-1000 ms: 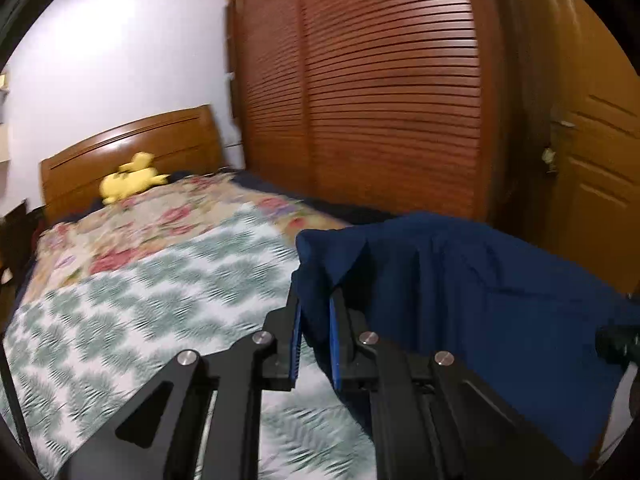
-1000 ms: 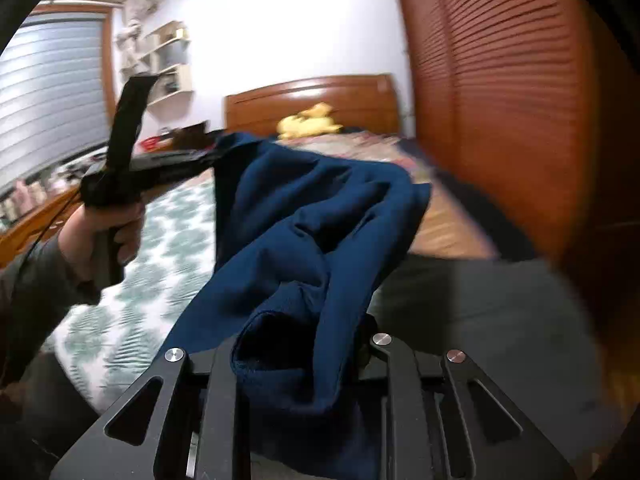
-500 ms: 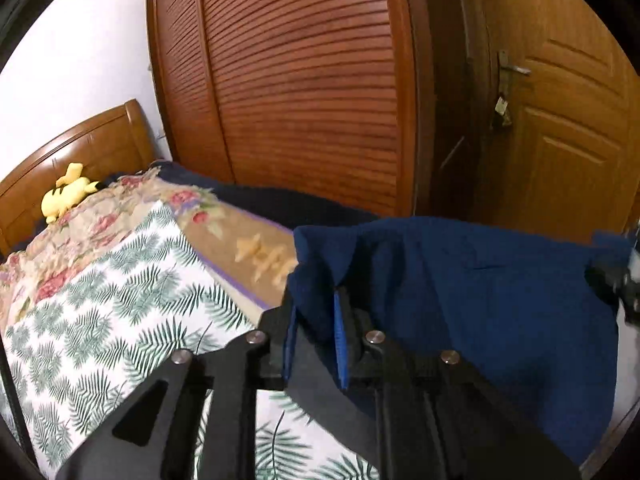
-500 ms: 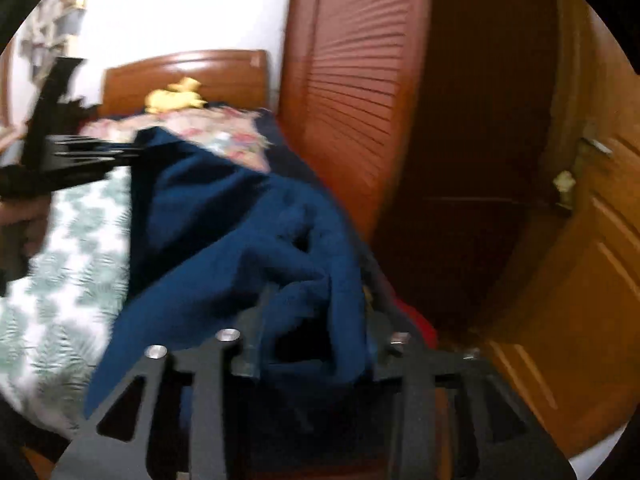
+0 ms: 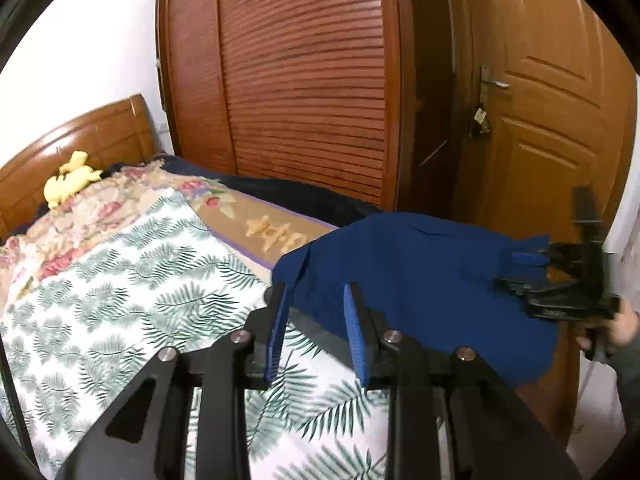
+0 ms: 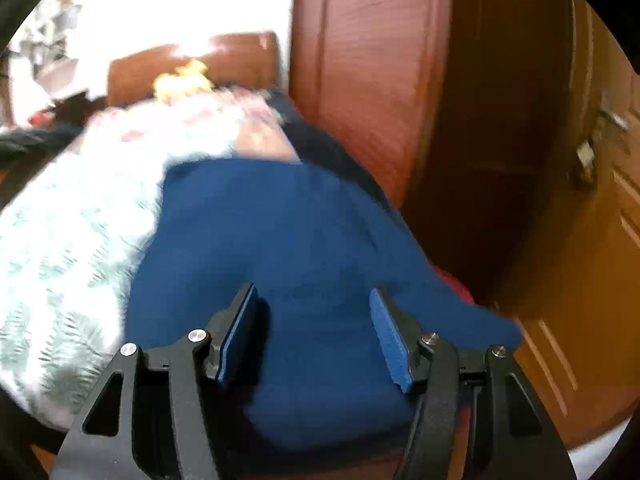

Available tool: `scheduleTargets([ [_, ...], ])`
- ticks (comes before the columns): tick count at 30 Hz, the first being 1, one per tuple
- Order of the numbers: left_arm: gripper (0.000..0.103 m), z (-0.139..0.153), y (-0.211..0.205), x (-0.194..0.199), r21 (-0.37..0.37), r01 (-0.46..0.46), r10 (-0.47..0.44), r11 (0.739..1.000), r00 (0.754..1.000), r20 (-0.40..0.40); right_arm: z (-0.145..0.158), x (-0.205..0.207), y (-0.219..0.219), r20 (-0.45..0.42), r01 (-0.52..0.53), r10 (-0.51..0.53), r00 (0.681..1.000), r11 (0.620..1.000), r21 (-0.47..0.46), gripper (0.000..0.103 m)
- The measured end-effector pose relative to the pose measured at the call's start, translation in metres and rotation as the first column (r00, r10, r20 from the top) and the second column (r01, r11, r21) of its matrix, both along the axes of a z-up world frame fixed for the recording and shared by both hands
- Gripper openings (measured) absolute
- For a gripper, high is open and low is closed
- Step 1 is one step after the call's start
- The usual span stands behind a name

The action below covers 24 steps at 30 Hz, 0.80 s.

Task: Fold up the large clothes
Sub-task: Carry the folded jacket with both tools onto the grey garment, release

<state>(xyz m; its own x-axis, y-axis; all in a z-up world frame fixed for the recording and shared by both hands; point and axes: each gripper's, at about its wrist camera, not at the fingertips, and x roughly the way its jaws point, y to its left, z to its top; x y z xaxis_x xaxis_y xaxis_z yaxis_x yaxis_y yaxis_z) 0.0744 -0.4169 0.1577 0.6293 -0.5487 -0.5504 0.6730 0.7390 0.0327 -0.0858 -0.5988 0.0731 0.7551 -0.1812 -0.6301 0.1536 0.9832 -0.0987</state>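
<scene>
- The dark blue garment (image 5: 420, 280) lies draped over the near right corner of the bed (image 5: 120, 300), in the lower right of the left wrist view; part of it hangs past the bed's edge toward the wooden door (image 5: 560, 152).
- In the right wrist view the garment (image 6: 280, 240) fills the middle and lower centre of the frame, blurred, running up and away toward the headboard (its long axis seems to follow the bed's right edge, though the blur makes that a judgement).
- The left claw (image 5: 316, 332) has just been opening; its blue pads stand apart, and the cloth's corner sits at their tips with no pinch visible.
- The right claw (image 6: 316, 336) has also just been opening and is the wider of the two; cloth lies under and between the pads, yet they do not press on it.
- In the left wrist view the right claw (image 5: 532, 268) shows at the right edge, at the garment's far end, held by a hand (image 5: 616, 328).
- So each claw fronts one end of the cloth, which lies straight ahead of both; the next grasp likely depends on which edge is to be carried over.
</scene>
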Motion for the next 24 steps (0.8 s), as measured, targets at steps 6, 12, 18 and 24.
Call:
scheduleTargets([
  [6,0.031,0.016,0.044,-0.036,-0.013,-0.032,0.033,0.999,0.999,0.033,-0.005,0.003,-0.011,-0.004,0.052,-0.052,0.999,0.997,0.05,0.059],
  [12,0.034,0.04,0.097,-0.064,-0.035,-0.102,0.104,0.994,0.992,0.068,0.034,-0.017,0.033,0.057,0.052,-0.049,0.997,0.998,-0.043,0.059],
  [18,0.035,0.054,0.145,-0.1,-0.063,-0.186,0.191,0.981,0.977,0.097,0.073,-0.032,0.096,0.142,-0.041,0.044,0.989,0.999,-0.025,0.063],
  [24,0.035,0.06,0.197,-0.142,-0.083,-0.284,0.293,0.955,0.947,0.135,0.091,-0.044,0.184,0.224,-0.182,0.173,0.959,0.983,0.02,0.081],
])
